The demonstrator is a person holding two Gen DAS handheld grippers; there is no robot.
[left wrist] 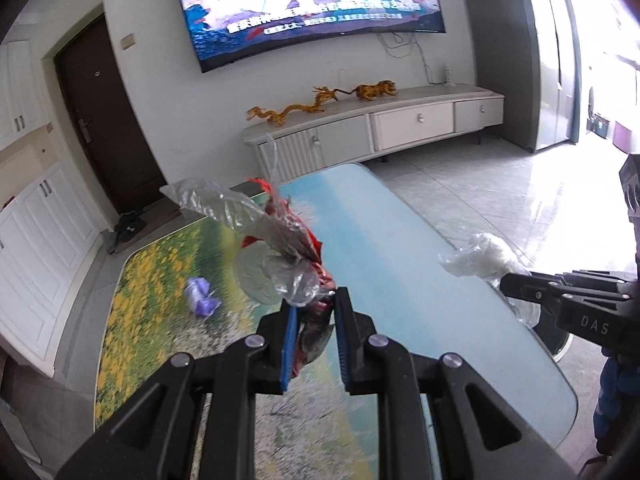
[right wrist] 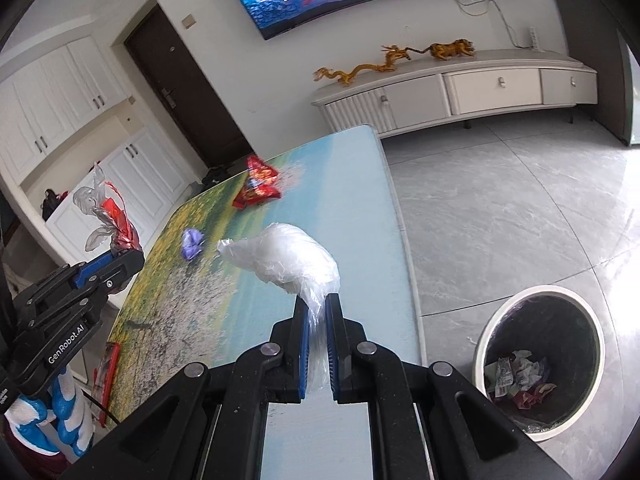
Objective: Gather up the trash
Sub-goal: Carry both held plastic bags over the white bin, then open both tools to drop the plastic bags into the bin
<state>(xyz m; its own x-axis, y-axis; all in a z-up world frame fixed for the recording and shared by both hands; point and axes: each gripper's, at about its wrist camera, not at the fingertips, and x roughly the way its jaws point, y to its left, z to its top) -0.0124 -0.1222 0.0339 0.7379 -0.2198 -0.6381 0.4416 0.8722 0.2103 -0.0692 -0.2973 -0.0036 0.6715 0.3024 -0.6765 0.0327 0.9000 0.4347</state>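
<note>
My left gripper (left wrist: 316,300) is shut on a crumpled clear-and-red wrapper (left wrist: 276,240), held above the picture-printed table (left wrist: 380,248). It also shows at the left of the right wrist view as the left gripper (right wrist: 126,254) with the wrapper (right wrist: 108,216). My right gripper (right wrist: 318,300) is shut on a white crumpled plastic bag (right wrist: 288,258), held over the table (right wrist: 352,184). From the left wrist camera, that right gripper (left wrist: 506,282) and bag (left wrist: 480,258) sit at the right. A purple wad (right wrist: 192,243) and a red snack packet (right wrist: 258,184) lie on the table. The purple wad (left wrist: 202,298) also shows in the left wrist view.
A white-rimmed bin (right wrist: 540,364) with a dark liner and several scraps stands on the tiled floor right of the table. A TV cabinet (right wrist: 460,92) runs along the far wall under a television. A red flat item (right wrist: 106,372) lies at the table's near left edge.
</note>
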